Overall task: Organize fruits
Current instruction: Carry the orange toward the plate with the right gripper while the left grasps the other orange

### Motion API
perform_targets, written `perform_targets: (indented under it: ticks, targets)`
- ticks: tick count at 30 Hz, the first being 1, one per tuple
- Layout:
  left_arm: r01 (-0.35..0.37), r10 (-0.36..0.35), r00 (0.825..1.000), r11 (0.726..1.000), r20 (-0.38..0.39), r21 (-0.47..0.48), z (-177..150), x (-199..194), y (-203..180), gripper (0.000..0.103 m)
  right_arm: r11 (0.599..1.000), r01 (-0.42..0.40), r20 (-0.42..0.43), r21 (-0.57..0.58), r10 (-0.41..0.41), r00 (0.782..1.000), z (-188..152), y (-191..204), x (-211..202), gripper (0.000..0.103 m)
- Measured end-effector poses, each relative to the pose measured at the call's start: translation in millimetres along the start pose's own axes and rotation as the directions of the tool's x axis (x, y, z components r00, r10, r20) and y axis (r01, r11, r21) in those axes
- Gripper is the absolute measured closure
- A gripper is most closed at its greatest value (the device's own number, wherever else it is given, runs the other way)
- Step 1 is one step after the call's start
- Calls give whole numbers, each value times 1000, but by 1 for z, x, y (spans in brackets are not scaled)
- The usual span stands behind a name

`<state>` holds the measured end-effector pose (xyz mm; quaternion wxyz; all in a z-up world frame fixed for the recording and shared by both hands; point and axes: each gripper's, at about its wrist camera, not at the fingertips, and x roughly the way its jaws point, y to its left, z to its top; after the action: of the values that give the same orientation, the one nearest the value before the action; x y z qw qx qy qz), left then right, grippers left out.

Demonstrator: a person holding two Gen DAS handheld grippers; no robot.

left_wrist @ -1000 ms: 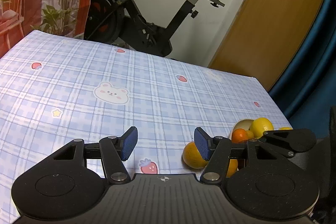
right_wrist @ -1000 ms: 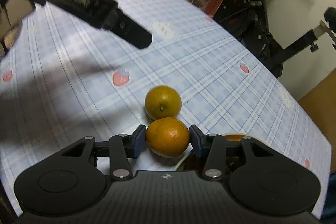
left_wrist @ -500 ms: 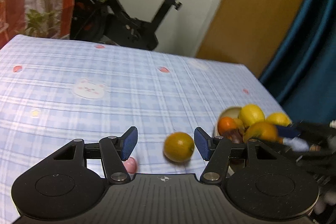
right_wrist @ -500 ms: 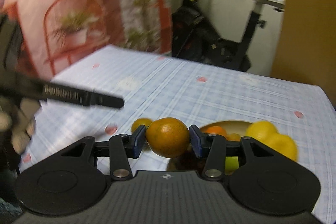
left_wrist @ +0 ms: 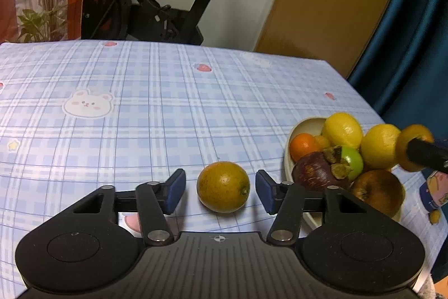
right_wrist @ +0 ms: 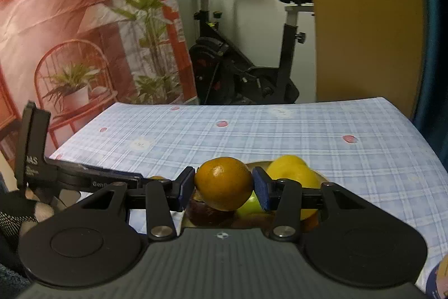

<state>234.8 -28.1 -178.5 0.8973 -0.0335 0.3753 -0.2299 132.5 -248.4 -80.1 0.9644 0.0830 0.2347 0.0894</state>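
Left gripper (left_wrist: pixel 220 191), closing, brackets one untouched orange (left_wrist: pixel 223 190); right gripper (right_wrist: pixel 224 188) clamps another orange (right_wrist: pixel 223 187).

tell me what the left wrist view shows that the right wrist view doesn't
Only the left wrist view: a mottled orange citrus fruit lying on the cloth between the left gripper jaws, which have just been closing but are not touching it; a dark purple mangosteen; a small bright tangerine.

Only the right wrist view: the right gripper clamped on a second orange fruit over the bowl.

Both: blue checked tablecloth, yellow lemons, black exercise bike.
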Motion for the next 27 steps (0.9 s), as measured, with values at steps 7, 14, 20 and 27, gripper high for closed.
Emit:
perform_targets:
  ticks: [7,14,20,27]
  targets:
    - [-7,7,1000,1000,-8,-2,-2,4,-3,57,999,17,18,42,-17,1000,-3,-17,-11,55]
    - [15,-16,999,1000,32,21,0,-22,-15,57,997,26,33,72,-29,999,-8,-29,-20,55]
    - [78,-86,994,990,66,122,-1,-42,-50,57,995,32,44,100,-36,998,-16,-37,-28,55]
    - [98,-117,989,976,93,194,9,-49,-78,57,992,36,56,119,-43,998,-21,-47,-37,55]
